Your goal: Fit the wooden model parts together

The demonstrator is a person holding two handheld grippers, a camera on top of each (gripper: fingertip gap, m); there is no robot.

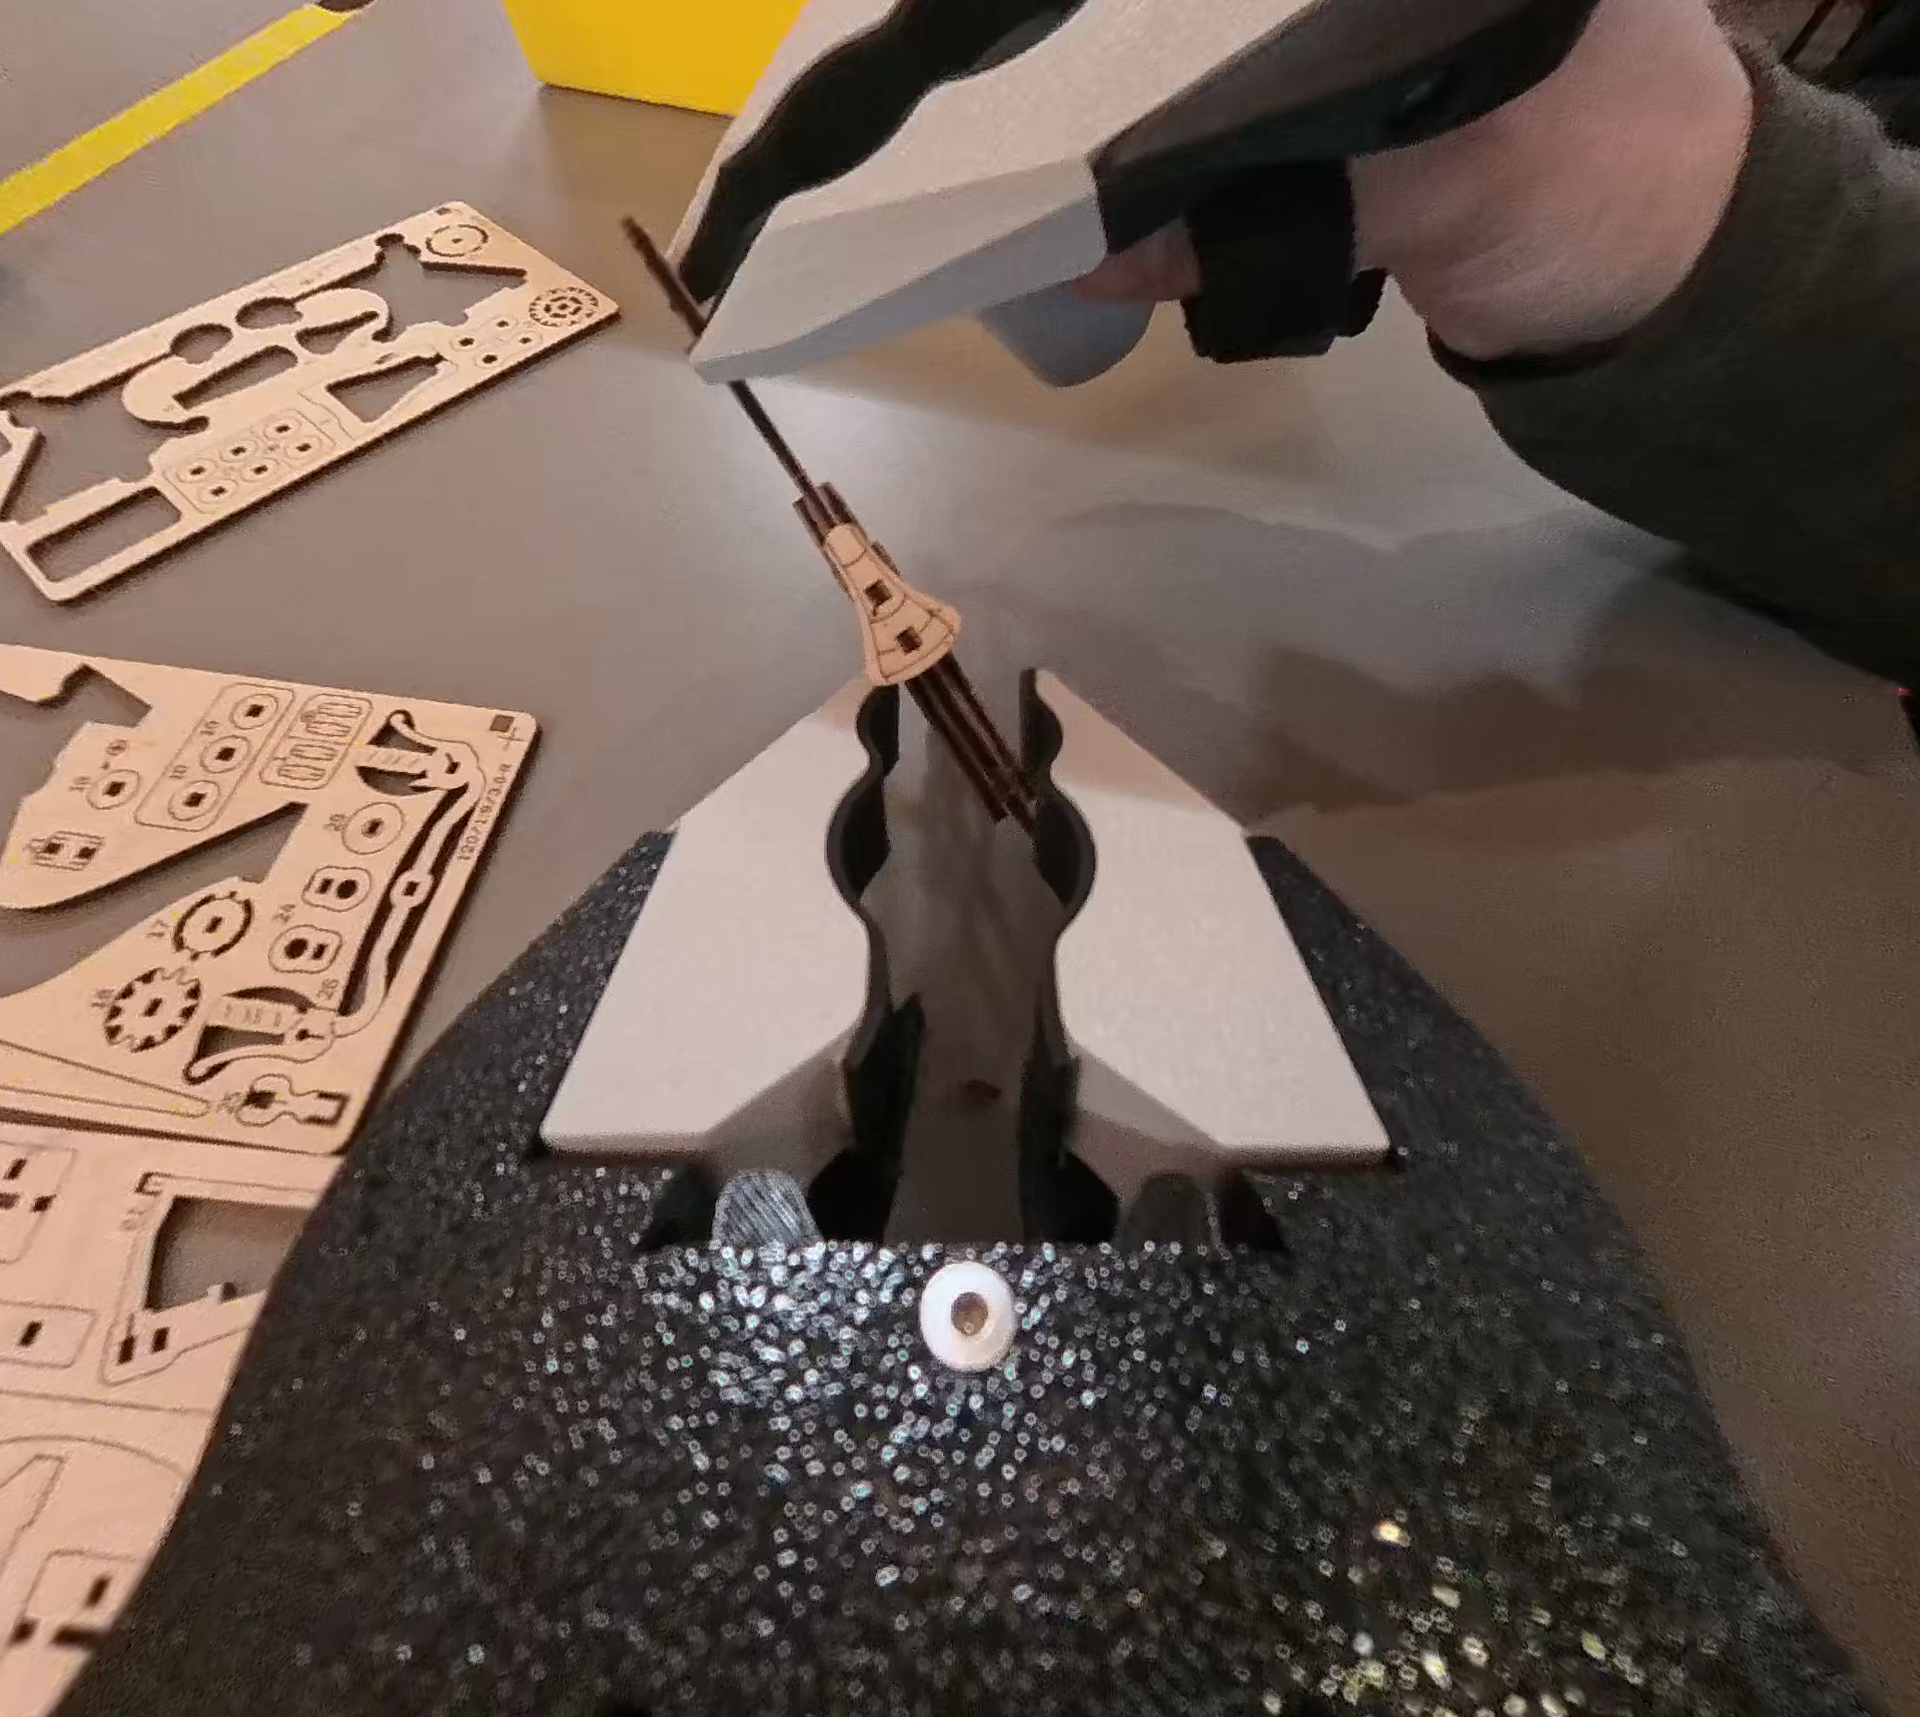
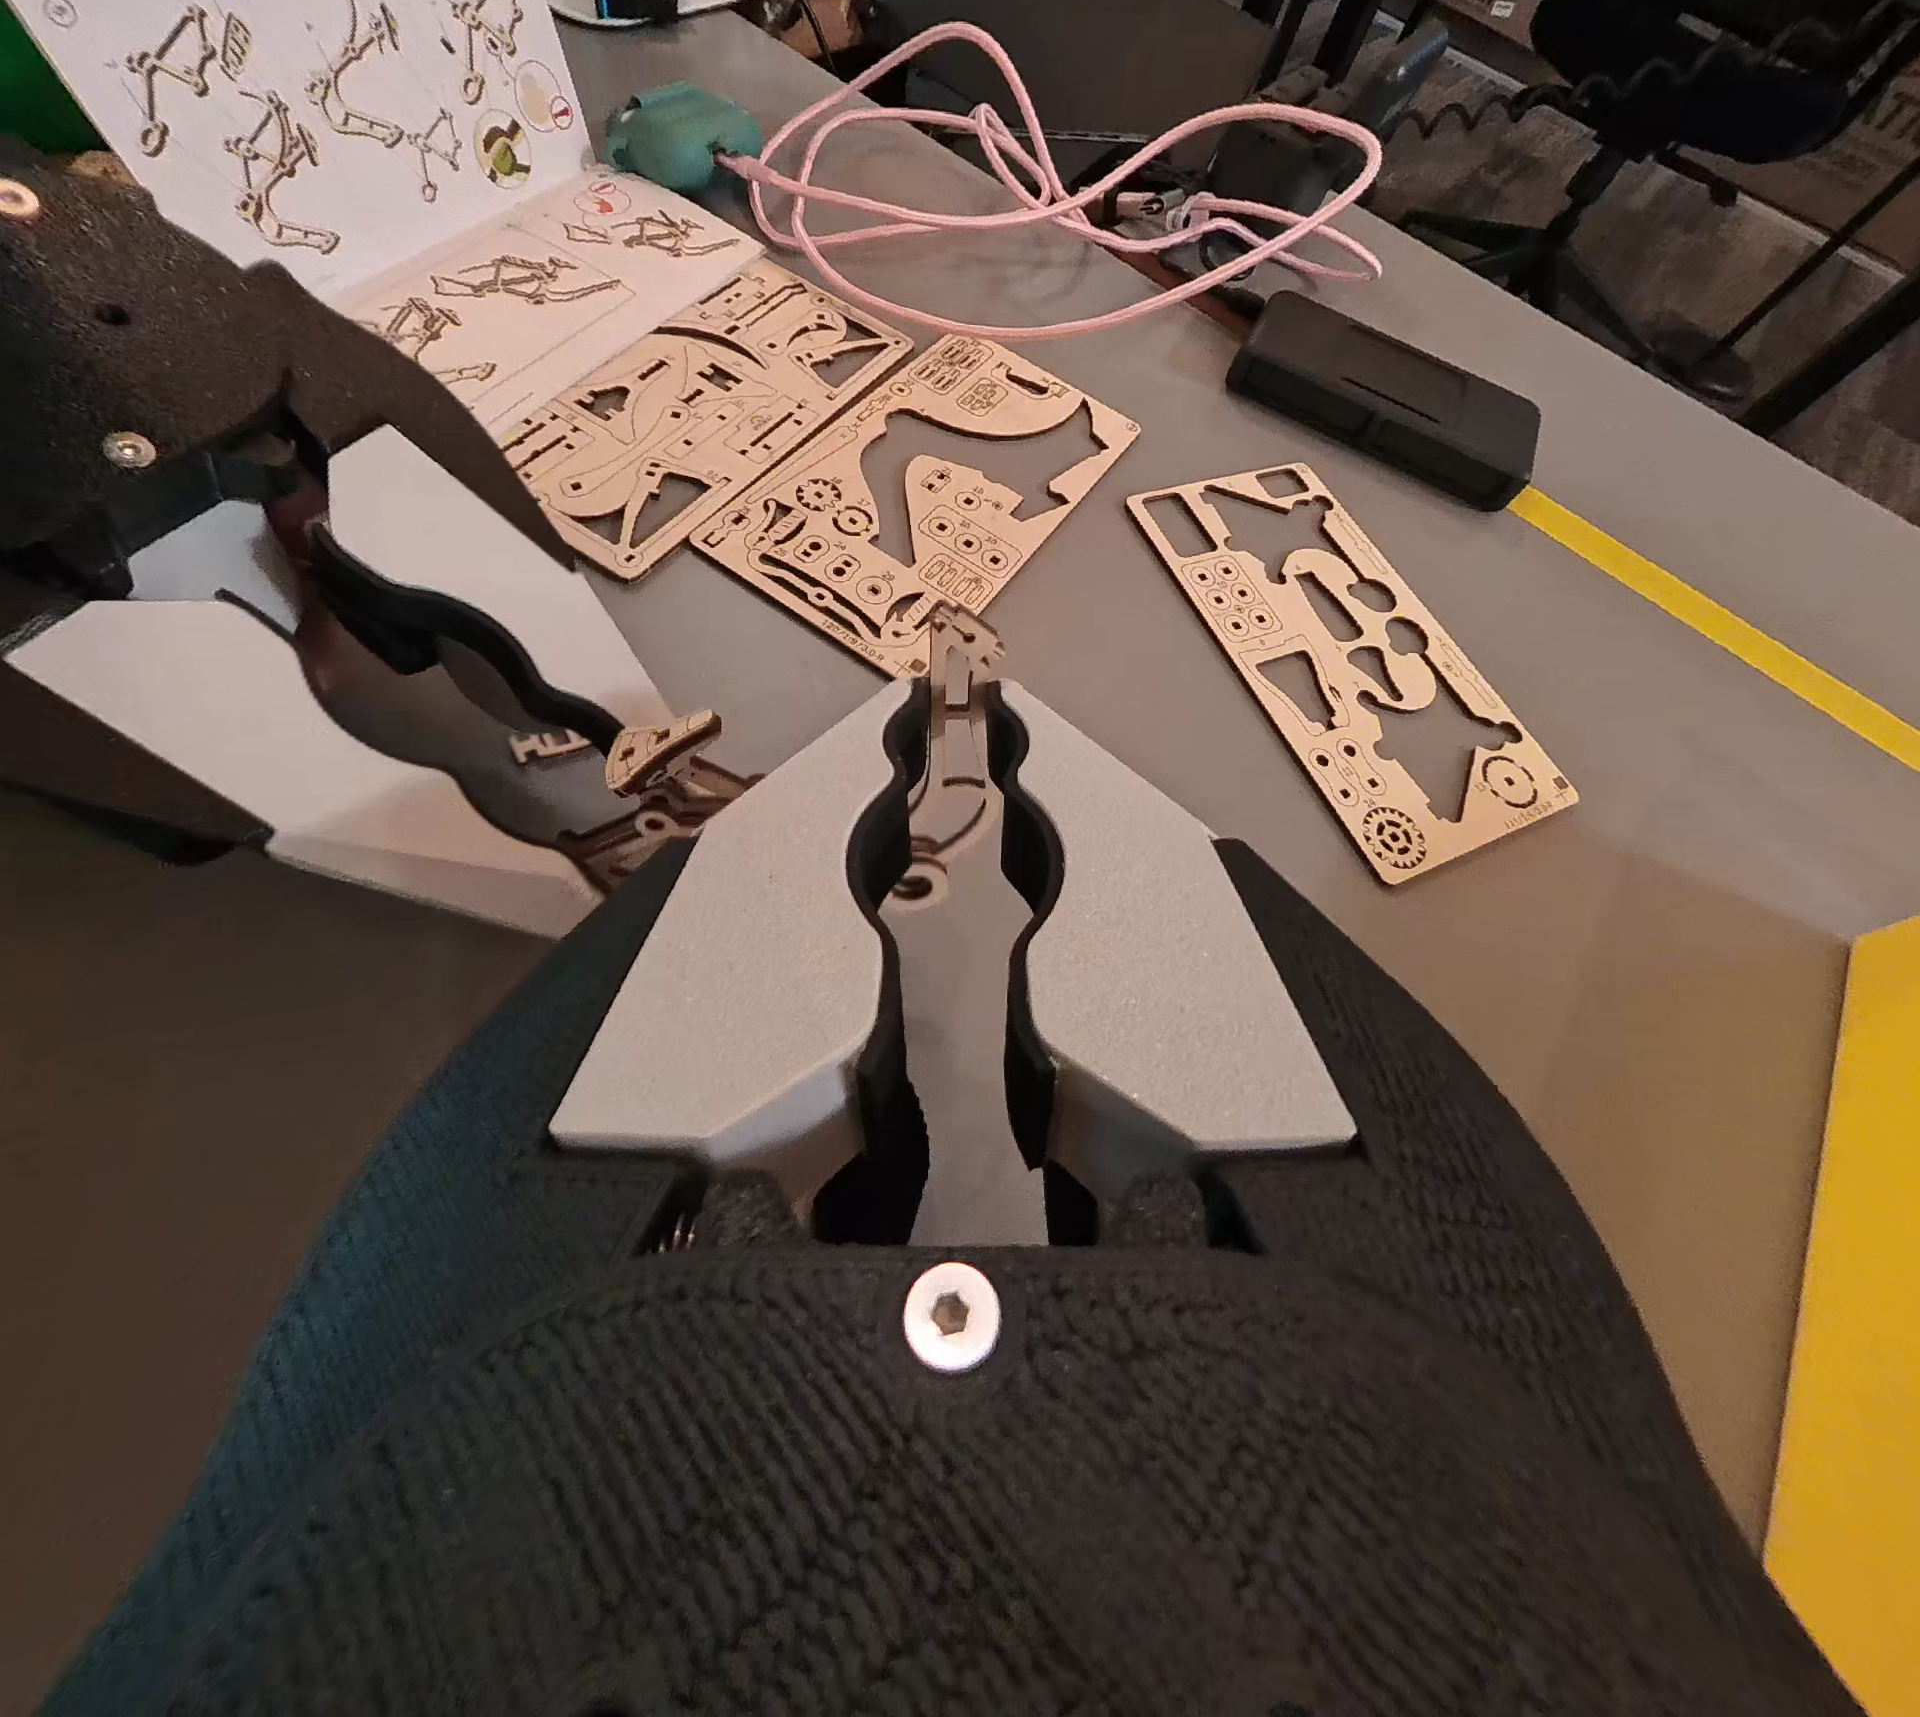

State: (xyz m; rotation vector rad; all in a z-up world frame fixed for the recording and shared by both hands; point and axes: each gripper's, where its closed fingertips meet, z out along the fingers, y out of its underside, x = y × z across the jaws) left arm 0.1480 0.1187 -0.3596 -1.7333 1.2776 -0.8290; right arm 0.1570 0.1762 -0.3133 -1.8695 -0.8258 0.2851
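Wooden sheets (image 2: 1351, 670) lie on grey table (image 2: 1558, 836) with yellow tape (image 2: 1714, 628).

The left gripper (image 1: 961, 732) is pinching the wooden part (image 1: 904, 628) between nearly closed fingers. The right gripper (image 2: 956, 711) is clamping the same part's far end from above (a bare hand (image 1: 1538, 213) gripping its handle).

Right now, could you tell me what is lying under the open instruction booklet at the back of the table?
The instruction booklet rests on the grey table, its lower page overlapping the corner of a punched wooden parts sheet. Whatever else lies beneath the pages is covered.
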